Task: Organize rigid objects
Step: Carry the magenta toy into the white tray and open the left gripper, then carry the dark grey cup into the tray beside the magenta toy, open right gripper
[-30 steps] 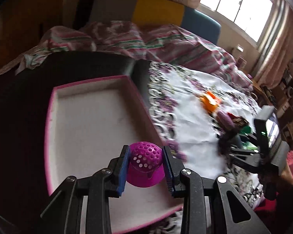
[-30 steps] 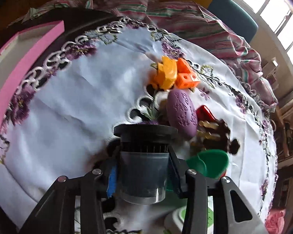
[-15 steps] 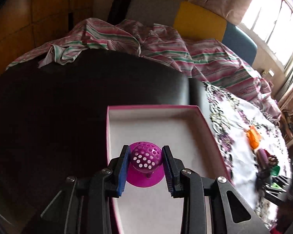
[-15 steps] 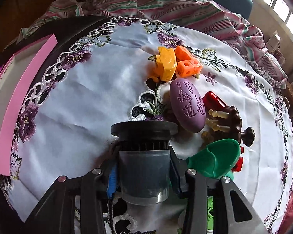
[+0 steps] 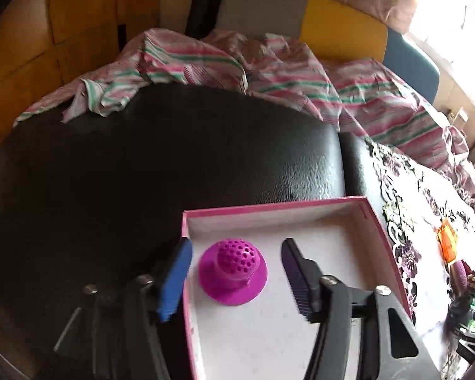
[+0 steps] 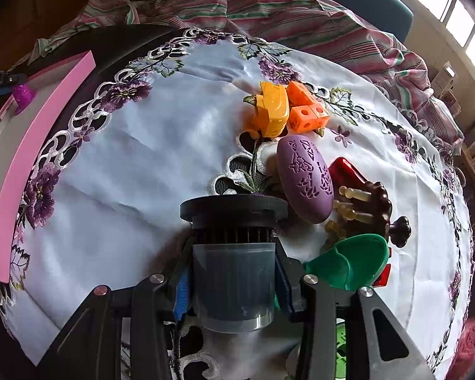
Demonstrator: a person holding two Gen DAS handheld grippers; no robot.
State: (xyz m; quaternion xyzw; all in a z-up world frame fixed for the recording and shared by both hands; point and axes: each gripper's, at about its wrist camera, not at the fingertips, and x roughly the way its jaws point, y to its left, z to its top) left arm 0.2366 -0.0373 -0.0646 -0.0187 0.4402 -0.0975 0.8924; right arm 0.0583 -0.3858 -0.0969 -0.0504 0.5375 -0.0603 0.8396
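Magenta perforated plastic plunger-shaped toy (image 5: 232,270) stands inside the pink-rimmed shallow box (image 5: 278,204), freed between the left gripper's (image 5: 234,272) just-opened wide jaws, while the right gripper (image 6: 232,280) clamps a grey ribbed-capped canister (image 6: 234,262) beside remaining toys outside it.

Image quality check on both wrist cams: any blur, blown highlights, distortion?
Left wrist: window top right blown out, black surface nearly featureless, left gripper fingers smeared. Right wrist: sharp, evenly lit; fisheye bends the pink box rim and the tablecloth edge.
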